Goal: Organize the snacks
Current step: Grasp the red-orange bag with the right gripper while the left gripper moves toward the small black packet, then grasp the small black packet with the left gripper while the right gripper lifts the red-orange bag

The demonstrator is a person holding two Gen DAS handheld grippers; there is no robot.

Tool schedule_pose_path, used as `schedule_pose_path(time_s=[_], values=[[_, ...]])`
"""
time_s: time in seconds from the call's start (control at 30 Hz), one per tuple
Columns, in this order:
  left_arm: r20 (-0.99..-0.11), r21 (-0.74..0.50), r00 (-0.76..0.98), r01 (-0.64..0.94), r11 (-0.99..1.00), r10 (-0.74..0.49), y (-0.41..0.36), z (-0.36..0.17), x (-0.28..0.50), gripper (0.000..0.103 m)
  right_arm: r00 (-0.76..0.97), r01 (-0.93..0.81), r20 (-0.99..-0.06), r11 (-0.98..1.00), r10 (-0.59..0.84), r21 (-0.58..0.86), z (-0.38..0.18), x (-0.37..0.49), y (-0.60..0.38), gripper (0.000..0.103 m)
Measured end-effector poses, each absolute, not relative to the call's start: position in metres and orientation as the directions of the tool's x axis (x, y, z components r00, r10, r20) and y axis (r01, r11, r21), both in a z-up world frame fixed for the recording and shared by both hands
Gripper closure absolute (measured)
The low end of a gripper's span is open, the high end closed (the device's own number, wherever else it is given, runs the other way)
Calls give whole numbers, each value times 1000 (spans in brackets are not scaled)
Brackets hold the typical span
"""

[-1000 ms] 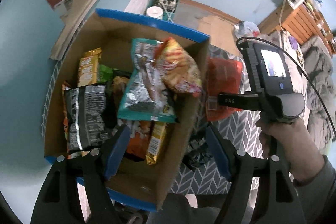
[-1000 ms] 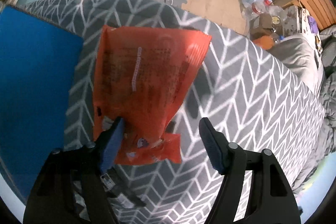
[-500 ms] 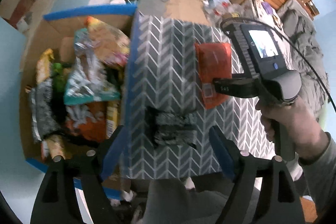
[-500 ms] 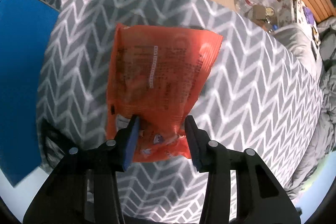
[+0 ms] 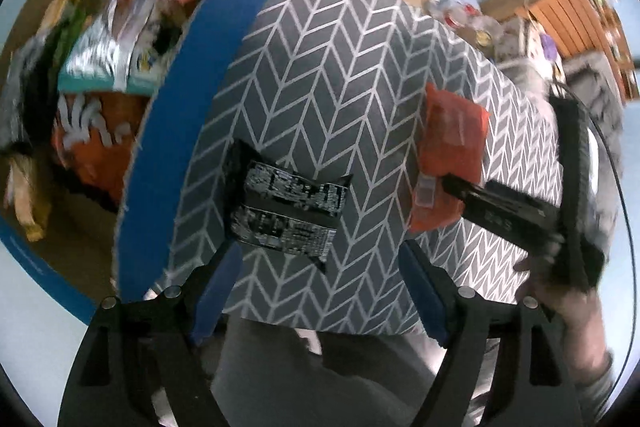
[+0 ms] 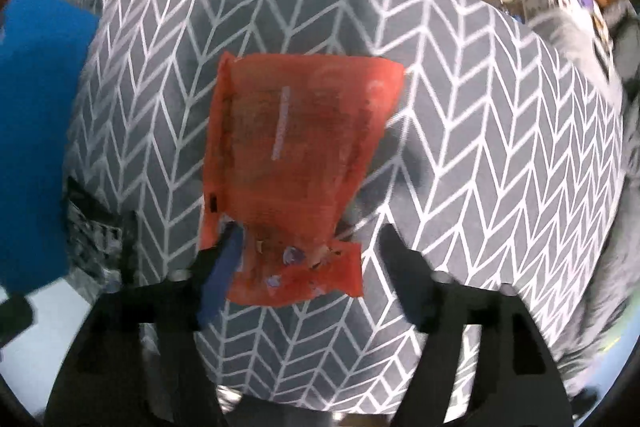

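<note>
The left tongs [image 5: 320, 279] stand wide open and empty, just short of a black foil snack packet with silver print [image 5: 288, 215] lying on the grey chevron-patterned surface [image 5: 328, 67]. The right tongs [image 6: 308, 255] are also spread apart, their left finger under the near edge of a flat orange snack bag [image 6: 296, 163]; whether they grip it cannot be told. Farther left, a blue-sided cardboard box [image 5: 192, 99] holds mixed snack bags [image 5: 116, 43].
</note>
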State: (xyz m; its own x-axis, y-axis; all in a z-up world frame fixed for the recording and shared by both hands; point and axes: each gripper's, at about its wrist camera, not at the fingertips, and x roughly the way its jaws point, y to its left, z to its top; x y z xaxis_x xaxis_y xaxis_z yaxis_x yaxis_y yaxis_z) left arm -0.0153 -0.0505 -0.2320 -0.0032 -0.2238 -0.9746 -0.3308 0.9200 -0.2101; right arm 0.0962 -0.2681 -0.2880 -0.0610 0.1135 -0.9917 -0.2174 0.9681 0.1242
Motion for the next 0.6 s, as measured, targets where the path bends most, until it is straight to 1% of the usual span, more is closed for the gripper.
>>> schedule_pose_path(time_s=[0.07, 0.17, 0.4, 0.53, 0.6], values=[[-973, -209, -9, -396, 894, -232, -50, -237, -16, 21, -78, -169, -984, 970, 161, 172, -286, 98, -277, 27], [-970, -198, -21, -515, 834, -243, -47, -248, -21, 21, -107, -132, -976, 970, 192, 205, -290, 106, -282, 27], [-965, -184, -4, -705, 685, -263, -43, -267, -32, 21, -134, -152, -978, 972, 160, 179, -309, 131, -276, 27], [-948, -201, 28, -824, 529, -317, -39, -282, -38, 21, -144, -199, -980, 966, 136, 163, -316, 134, -263, 27], [-946, -202, 52, -866, 458, -320, -37, -287, -40, 21, -149, -219, -980, 963, 128, 159, -319, 133, -259, 27]])
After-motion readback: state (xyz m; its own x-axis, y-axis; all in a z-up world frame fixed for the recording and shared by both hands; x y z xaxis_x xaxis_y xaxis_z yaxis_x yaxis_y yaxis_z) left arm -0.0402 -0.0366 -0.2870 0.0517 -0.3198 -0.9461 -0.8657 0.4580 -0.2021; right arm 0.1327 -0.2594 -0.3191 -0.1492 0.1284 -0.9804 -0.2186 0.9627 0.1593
